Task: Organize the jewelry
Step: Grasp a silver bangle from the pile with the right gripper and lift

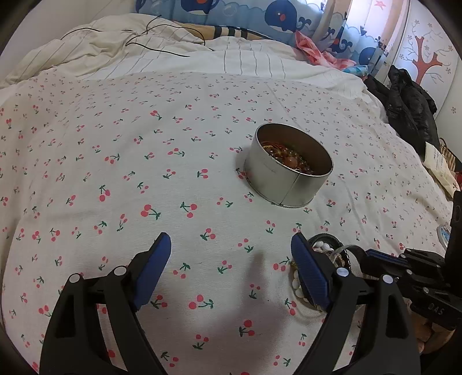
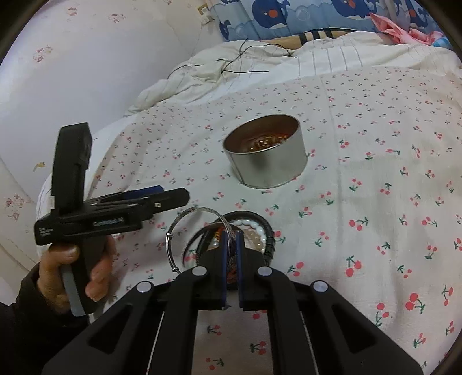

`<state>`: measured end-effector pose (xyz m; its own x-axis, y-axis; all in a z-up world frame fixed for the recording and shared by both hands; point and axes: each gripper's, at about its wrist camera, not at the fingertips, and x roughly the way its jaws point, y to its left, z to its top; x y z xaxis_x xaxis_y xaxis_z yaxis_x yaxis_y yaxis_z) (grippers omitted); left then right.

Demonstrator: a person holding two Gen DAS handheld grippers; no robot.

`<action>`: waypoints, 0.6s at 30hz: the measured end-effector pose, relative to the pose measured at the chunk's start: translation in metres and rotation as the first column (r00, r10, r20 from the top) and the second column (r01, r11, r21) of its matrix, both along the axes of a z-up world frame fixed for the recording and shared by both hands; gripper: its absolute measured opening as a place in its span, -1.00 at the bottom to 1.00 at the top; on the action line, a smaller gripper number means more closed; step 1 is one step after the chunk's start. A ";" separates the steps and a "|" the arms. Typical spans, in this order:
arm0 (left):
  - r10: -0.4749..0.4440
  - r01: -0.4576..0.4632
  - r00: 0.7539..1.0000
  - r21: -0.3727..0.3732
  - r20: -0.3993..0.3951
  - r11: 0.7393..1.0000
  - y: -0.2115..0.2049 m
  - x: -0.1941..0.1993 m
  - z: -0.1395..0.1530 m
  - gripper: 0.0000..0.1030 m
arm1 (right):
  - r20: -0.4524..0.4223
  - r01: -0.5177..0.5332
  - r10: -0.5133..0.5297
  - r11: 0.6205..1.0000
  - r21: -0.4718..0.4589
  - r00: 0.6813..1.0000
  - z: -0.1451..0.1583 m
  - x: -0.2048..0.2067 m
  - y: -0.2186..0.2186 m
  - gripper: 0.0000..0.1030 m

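A round silver tin point(image 1: 288, 166) holding beaded jewelry stands on the cherry-print bedsheet; it also shows in the right wrist view point(image 2: 265, 155). My right gripper point(image 2: 231, 239) is shut on a thin silver bangle point(image 2: 173, 230), which stands up out of a small pile of jewelry: a black bracelet point(image 2: 267, 230) and white beads point(image 2: 254, 225). My left gripper point(image 1: 231, 248) is open and empty over the sheet, just left of that pile point(image 1: 323, 248). In the right wrist view the left gripper point(image 2: 161, 196) shows from the side, held in a hand.
A rumpled white duvet point(image 1: 144, 49) with black cables point(image 1: 161, 37) lies at the back. Whale-print pillows point(image 1: 260, 17) line the headboard. Dark clothing point(image 1: 410, 106) and a bag lie off the bed's right edge. A wall point(image 2: 86, 72) stands left of the bed.
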<state>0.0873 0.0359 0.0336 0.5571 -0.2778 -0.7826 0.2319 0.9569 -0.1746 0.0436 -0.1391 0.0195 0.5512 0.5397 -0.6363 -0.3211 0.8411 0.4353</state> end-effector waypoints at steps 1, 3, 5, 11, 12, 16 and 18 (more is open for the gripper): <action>0.001 -0.001 1.000 0.001 0.000 1.000 0.000 0.000 0.000 0.58 | 0.002 -0.010 0.010 1.000 -0.002 1.000 0.000 -0.001 0.002 -0.88; 0.003 -0.003 1.000 -0.001 0.001 1.000 0.001 0.001 0.000 0.59 | 0.005 -0.033 0.033 0.999 -0.003 0.999 0.001 -0.002 0.005 -0.88; 0.008 -0.008 1.000 -0.006 0.002 1.000 0.002 0.001 0.001 0.60 | 0.015 -0.055 0.055 0.998 -0.008 0.998 0.001 -0.004 0.010 -0.88; 0.022 -0.022 1.000 -0.022 0.014 1.000 0.007 0.000 0.005 0.63 | 0.045 -0.071 0.071 0.997 -0.013 0.996 0.006 -0.007 0.011 -0.88; 0.024 -0.024 1.000 -0.022 0.015 0.999 0.007 0.000 0.005 0.63 | 0.046 -0.059 0.060 0.998 -0.016 0.997 0.006 -0.007 0.008 -0.88; 0.019 -0.019 1.000 -0.015 0.020 1.000 0.005 -0.001 0.006 0.63 | 0.044 0.020 -0.020 1.000 -0.005 0.999 0.009 -0.003 -0.013 -0.88; 0.006 -0.006 1.000 -0.008 0.024 1.000 0.003 -0.003 0.008 0.63 | 0.036 0.091 -0.091 0.996 0.009 0.995 0.009 0.000 -0.029 -0.88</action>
